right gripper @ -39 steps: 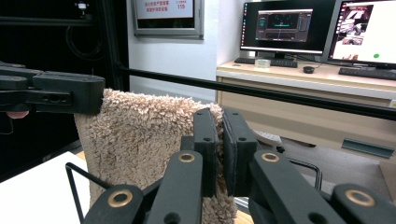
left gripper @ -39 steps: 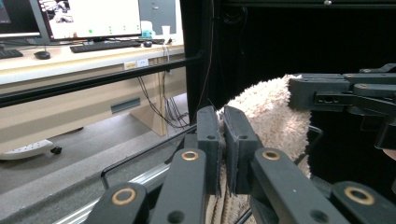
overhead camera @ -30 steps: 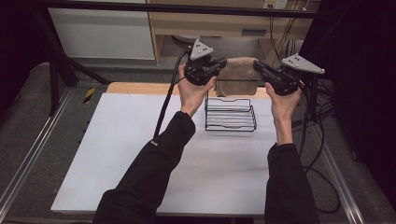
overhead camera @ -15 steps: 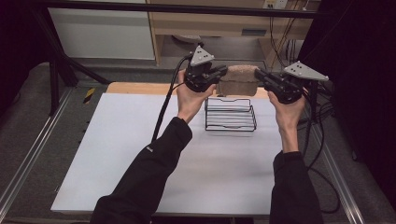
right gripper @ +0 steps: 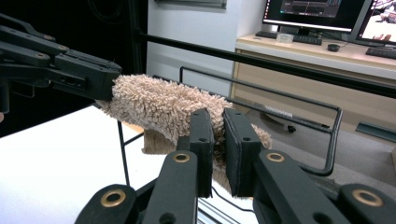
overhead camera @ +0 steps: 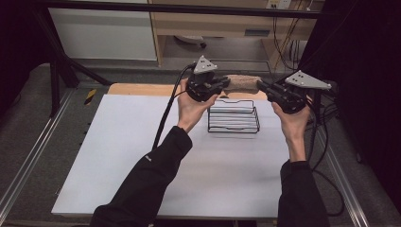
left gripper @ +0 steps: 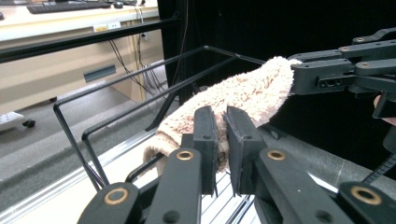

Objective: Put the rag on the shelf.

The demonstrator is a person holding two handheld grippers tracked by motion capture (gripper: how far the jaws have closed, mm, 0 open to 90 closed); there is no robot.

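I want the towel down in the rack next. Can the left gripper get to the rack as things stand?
Probably yes. The left gripper hangs just above the wire rack, whose top is open, but it is shut on one end of the towel and the right gripper pinches the other, so both must lower together.

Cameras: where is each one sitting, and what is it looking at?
High view: above the person's side, looking forward and down at the white table; both forearms, the left tool and right tool show.
Left gripper view: on the left tool, looking along its jaws at the fluffy beige towel.
Right gripper view: on the right tool, facing the left tool.
Shared: towel and black wire basket.
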